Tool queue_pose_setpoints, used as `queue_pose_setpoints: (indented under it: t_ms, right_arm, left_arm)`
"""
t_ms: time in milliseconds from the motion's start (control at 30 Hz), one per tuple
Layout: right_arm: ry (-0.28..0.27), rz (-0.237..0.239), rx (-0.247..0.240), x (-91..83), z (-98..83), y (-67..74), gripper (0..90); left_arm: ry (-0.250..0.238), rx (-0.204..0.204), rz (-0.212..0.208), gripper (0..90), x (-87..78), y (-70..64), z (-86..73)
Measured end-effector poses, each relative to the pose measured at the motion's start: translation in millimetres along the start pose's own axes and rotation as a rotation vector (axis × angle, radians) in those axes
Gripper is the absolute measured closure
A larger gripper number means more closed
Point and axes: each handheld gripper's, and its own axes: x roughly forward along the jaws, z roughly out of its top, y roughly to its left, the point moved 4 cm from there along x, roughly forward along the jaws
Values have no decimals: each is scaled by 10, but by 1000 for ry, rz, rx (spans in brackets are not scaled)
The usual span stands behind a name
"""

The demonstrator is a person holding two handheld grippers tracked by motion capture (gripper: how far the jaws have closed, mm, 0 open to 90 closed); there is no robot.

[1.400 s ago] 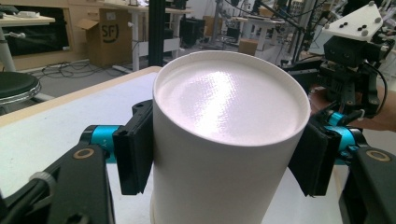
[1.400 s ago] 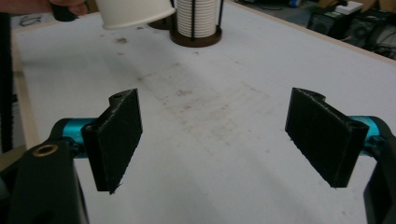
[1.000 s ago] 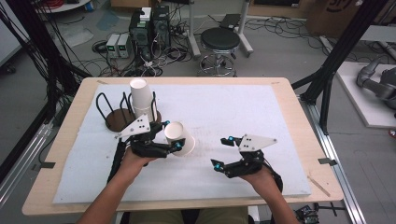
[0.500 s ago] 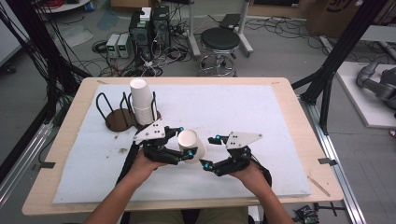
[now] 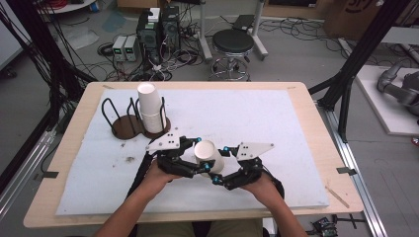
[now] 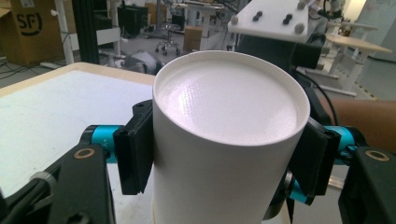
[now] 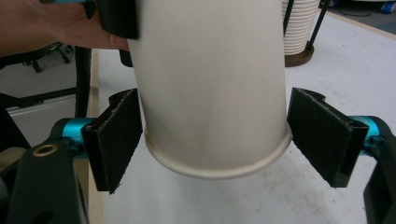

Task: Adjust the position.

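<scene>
Presently, scene status as follows.

Held item: white paper cup (image 5: 208,156), upside down, closed base uppermost, raised above the table between the two grippers, toward the near edge of the mat.

Left gripper (image 5: 200,154): jaws narrowed onto the paper cup; in the left gripper view the black pads (image 6: 133,151) press against opposite sides of the cup wall just below the base. Grip established.

Right gripper (image 5: 221,164): jaws spread to either side of the cup's rolled rim. In the right gripper view the ribbed pads (image 7: 114,135) stand at the rim on both sides; the left one sits against the wall, the right one meets the rim edge. Whether they press on the cup cannot be determined.

Hands: left hand (image 5: 157,177) and right hand (image 5: 261,186) enter from the near edge, each wrapped around its gripper body.

Work surface: pale wooden table (image 5: 316,123) covered by a white mat (image 5: 247,113). Small dark specks mark the mat at left of centre.

Cup stock: stack of white cups (image 5: 151,108), also inverted, standing in a dark round-based holder (image 5: 129,123) with black wire loops, at the far left of the mat, well apart from the held cup.

Room, far side: black round stool (image 5: 233,44) on a chrome base, grey equipment boxes (image 5: 125,47) and tangled cables on the concrete floor.

Room, sides: black frame struts (image 5: 353,74) beside the table at right; a cardboard box (image 6: 29,29) appears in the left gripper view.
</scene>
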Motion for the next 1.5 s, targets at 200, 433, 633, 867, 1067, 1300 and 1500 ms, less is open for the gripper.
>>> queue_pose_setpoints:
  t_ms: [200,433,633,867,1067,1300,1500]
  right_arm:
    - [0,3,-12,-5,-3,9,203]
    - [10,5,-24,-26,-8,-10,270]
    - [35,17,-30,-52,-22,-17,288]
    - [71,-8,-48,-134,-40,-54,287]
    - [89,-22,-51,-200,-30,-94,288]
    - [152,-33,-82,-195,9,-118,288]
    - [277,11,-153,-135,100,-109,288]
  left_arm:
    - [-10,-3,-9,331,-8,2,8]
    - [1,1,-7,333,-8,6,1]
    - [42,-30,23,177,17,9,-30]
    - [79,-41,11,152,-42,43,-98]
    - [90,-35,-4,152,-122,102,-111]
    - [108,-34,-10,152,-185,122,-127]
    - [140,-15,-32,153,-206,95,-107]
